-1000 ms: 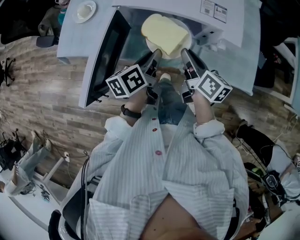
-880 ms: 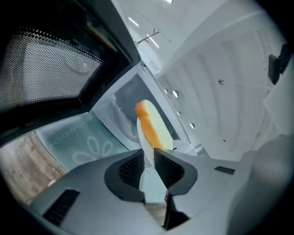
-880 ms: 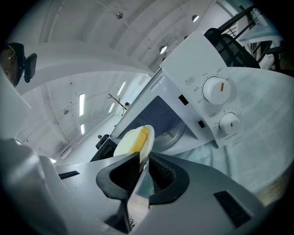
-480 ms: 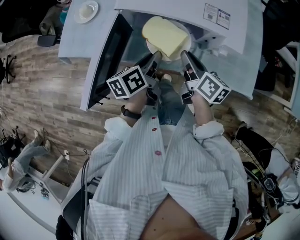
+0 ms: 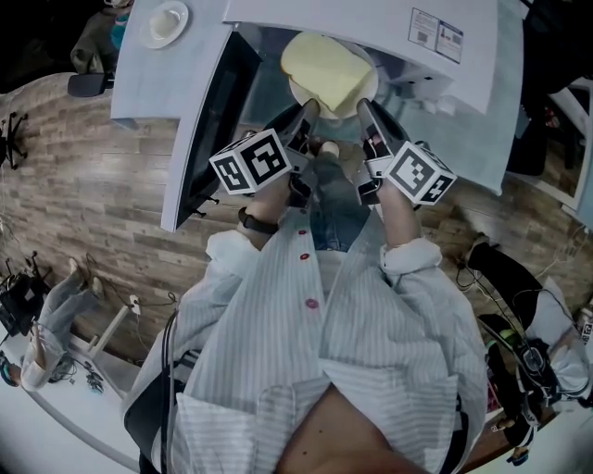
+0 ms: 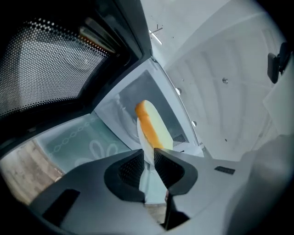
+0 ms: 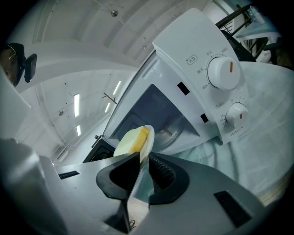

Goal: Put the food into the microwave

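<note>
Food (image 5: 324, 65) on plate (image 5: 293, 90), at microwave (image 5: 445, 51) mouth, partly inside by our judgement. Our left gripper (image 5: 309, 106) pinches plate rim; right gripper (image 5: 363, 104) pinches opposite rim. Door (image 5: 218, 111) open. Left: push deeper, set down, release.

Small white dish (image 5: 164, 20), near my counter's (image 5: 139, 88) corner; wood-plank floor (image 5: 83, 185) below; another person's legs (image 5: 57, 310), lower left.

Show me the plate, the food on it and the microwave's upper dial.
plate (image 7: 148, 137), right gripper view, its upper rim.
food (image 5: 324, 67), head view, middle of its top face.
upper dial (image 7: 223, 72), right gripper view, knob face.
</note>
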Action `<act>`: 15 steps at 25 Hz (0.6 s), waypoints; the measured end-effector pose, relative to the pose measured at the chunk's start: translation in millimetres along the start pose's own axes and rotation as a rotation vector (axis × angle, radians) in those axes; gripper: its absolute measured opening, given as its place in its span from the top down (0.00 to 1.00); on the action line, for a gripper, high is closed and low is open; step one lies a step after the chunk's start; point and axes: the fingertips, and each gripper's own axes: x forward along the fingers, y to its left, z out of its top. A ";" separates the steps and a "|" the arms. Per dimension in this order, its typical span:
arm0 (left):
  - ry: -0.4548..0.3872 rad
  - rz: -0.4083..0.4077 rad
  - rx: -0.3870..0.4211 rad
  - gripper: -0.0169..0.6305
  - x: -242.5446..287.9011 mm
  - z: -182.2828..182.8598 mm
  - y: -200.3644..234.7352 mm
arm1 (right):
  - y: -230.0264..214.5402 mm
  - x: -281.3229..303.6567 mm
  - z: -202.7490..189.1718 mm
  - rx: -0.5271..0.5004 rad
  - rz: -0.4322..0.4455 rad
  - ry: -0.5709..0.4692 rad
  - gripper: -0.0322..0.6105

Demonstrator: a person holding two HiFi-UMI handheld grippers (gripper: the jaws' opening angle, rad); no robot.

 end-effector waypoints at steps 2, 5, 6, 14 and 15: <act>0.012 0.008 0.001 0.87 3.5 -1.1 5.5 | -4.4 2.6 -2.1 0.007 -0.008 0.006 0.83; 0.025 0.009 -0.006 0.87 10.2 -4.3 12.1 | -14.4 5.8 -6.7 0.017 -0.025 0.018 0.83; 0.027 0.006 -0.011 0.87 12.6 -5.6 13.7 | -17.3 7.3 -7.5 0.016 -0.028 0.021 0.83; 0.049 0.033 0.000 0.87 24.8 -5.6 29.9 | -29.6 20.8 -10.8 -0.003 -0.052 0.040 0.83; 0.050 0.039 0.003 0.87 26.7 -5.1 32.7 | -32.1 22.9 -11.8 -0.003 -0.057 0.045 0.83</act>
